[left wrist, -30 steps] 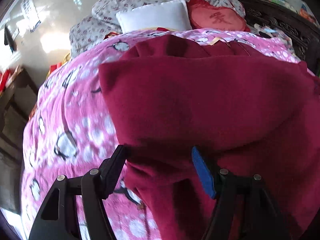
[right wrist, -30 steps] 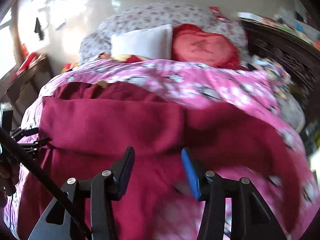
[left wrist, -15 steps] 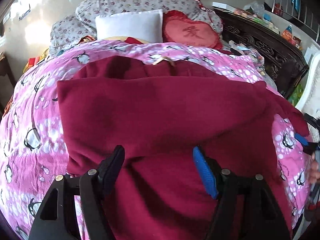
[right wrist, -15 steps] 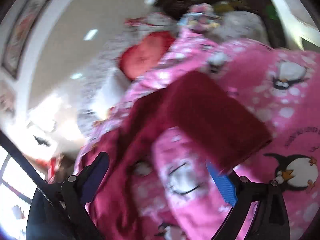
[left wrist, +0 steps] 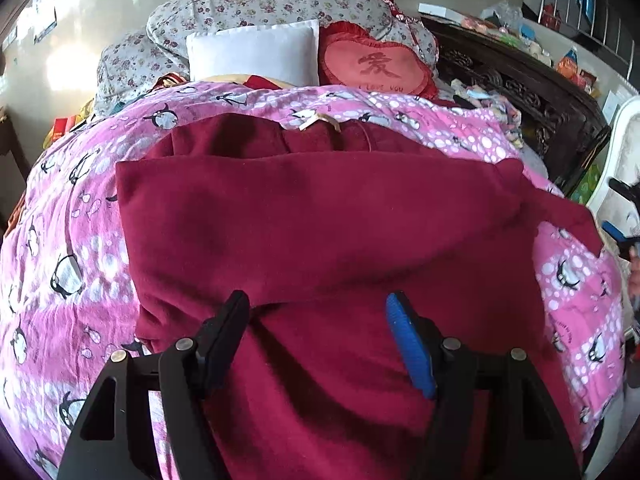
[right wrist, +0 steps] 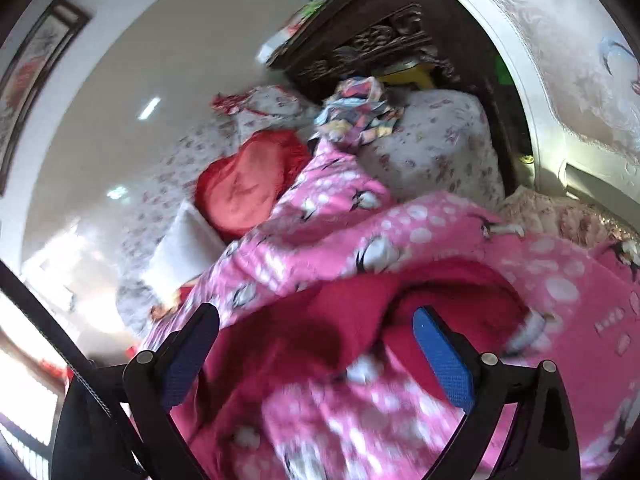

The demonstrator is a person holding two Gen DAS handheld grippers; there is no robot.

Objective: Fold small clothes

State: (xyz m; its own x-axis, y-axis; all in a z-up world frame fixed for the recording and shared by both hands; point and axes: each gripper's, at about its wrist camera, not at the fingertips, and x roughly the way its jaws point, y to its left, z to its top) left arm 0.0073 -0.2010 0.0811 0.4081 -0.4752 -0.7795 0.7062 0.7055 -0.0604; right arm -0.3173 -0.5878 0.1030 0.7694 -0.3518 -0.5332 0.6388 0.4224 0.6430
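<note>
On the bed: a dark red garment (left wrist: 320, 224) lies spread over a pink penguin-print quilt (left wrist: 80, 248).
Garment, look: thick, fleecy cloth of one plain colour; a top layer lies folded over the lower one, and its folded edge runs across the left wrist view just ahead of the fingertips.
Garment, far edge: lies toward the pillows, with a small tan tag or loop (left wrist: 320, 122) beside it.
Garment, right side: a flap or sleeve reaches out over the quilt toward the right edge of the bed.
Garment, right wrist view: a rumpled fold (right wrist: 360, 312), blurred, with quilt showing around and below it.
Left gripper (left wrist: 318, 320): fingers spread wide, nothing between them, low over the near part of the garment; contact cannot be told.
Right gripper (right wrist: 316, 336): fingers spread wide, tilted view; cloth shows in the gap, but no pinch on it.
Head of bed: white pillow (left wrist: 252, 54), red heart cushion (left wrist: 376, 66), floral bedding (left wrist: 264, 4) behind.
Right of bed: dark carved wooden furniture (left wrist: 532, 96) with clutter on top.
</note>
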